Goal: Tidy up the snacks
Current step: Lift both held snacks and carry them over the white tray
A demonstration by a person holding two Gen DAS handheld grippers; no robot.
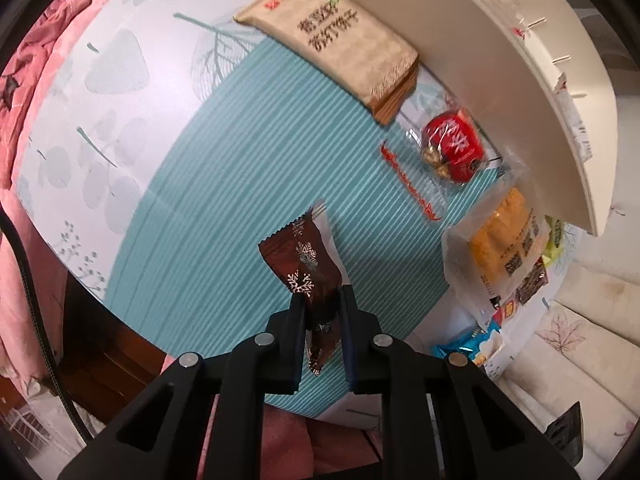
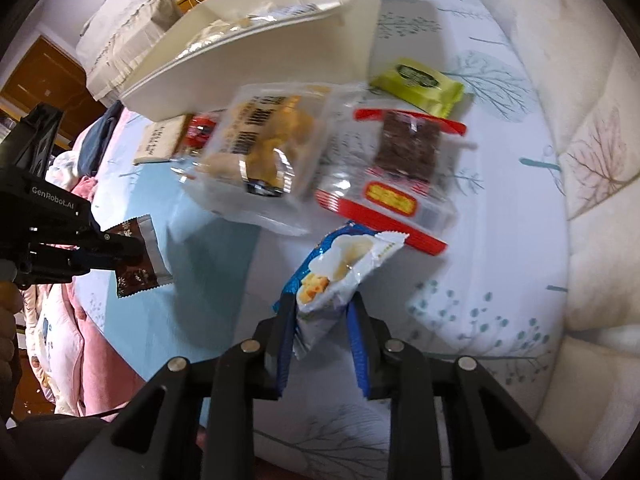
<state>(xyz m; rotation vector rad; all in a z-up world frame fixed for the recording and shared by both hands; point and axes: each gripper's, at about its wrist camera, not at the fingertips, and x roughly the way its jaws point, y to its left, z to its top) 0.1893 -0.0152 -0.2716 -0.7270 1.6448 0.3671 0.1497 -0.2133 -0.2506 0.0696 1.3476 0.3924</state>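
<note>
My left gripper is shut on a brown snowflake snack packet and holds it above the teal striped mat. It also shows in the right wrist view, at the left. My right gripper is shut on a blue-and-white snack packet above the white tablecloth. A white organizer box with snacks inside stands behind, also in the left wrist view.
On the table lie a beige cracker pack, a red-wrapped snack in clear wrap, a clear pack of orange pastry, a red-trimmed pack with a brown cake and a green packet. Pink bedding lies left, a cream sofa right.
</note>
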